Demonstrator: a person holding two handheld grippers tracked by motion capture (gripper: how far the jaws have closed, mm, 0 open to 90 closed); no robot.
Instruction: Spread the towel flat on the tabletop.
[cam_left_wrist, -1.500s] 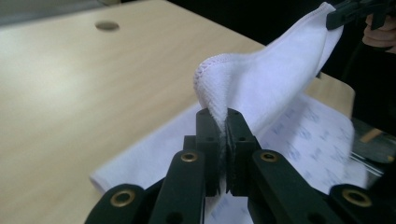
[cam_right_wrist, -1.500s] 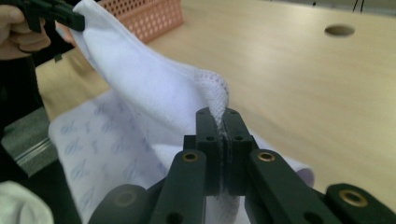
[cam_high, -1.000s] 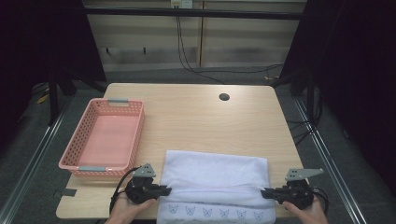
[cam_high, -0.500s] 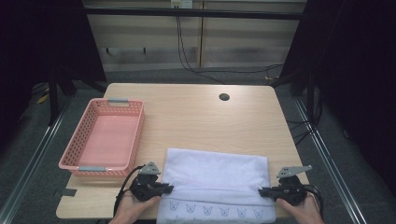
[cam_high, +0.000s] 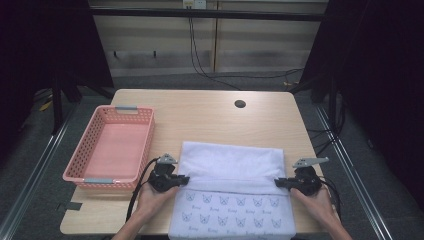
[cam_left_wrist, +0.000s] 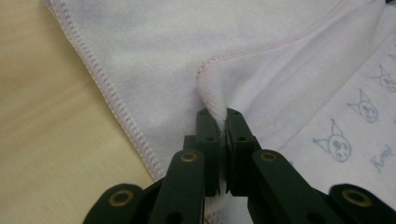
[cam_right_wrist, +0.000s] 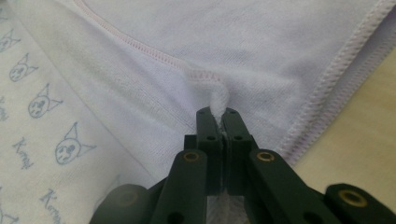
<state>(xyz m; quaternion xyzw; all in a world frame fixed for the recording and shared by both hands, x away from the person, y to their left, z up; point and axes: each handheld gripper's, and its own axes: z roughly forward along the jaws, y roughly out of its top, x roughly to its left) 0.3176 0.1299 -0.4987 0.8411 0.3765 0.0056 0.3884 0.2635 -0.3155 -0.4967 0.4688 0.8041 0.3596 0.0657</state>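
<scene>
Both hand-held grippers, left (cam_high: 184, 179) and right (cam_high: 278, 183), are dragging the towel's (cam_high: 232, 162) hem farther from the desk's near edge, clamping its corners; soft, light cloth, best pinched at stitched corners.

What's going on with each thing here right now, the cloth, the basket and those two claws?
Towel: lying on the table, partly folded, one layer doubled over the printed part, pinched at both side edges.
Left claw: shut on the towel hem.
Right claw: shut on the towel hem.
Pink basket: upright at the table's left, empty.
Table: towel and basket on it.
</scene>
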